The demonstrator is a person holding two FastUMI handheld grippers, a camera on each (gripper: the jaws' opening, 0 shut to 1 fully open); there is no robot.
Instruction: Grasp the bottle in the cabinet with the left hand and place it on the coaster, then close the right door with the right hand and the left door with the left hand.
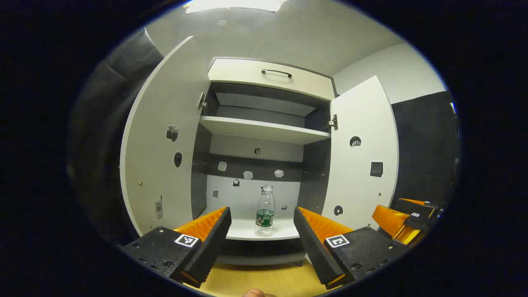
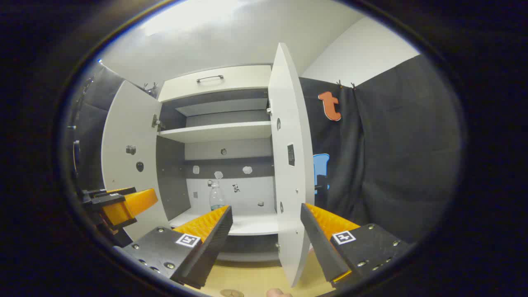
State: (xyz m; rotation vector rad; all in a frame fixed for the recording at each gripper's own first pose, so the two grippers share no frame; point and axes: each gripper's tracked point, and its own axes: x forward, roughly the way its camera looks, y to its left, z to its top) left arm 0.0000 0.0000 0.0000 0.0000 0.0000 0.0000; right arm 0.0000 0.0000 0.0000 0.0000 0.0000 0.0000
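Two spread grippers face the open cabinet (image 1: 264, 123), and we hold nothing yet.

Our left gripper (image 1: 262, 225) has its fingers wide apart, framing the bottle (image 1: 265, 210), which stands upright on the bottom shelf (image 1: 243, 231) beyond the fingertips. Our right gripper (image 2: 266, 225) is likewise spread, the edge of the open right door (image 2: 291, 165) between its fingers; the left door (image 1: 161, 156) stands open too.

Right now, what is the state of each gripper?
Left gripper: open, holding nothing, aimed at the bottle.
Right gripper: open, holding nothing.
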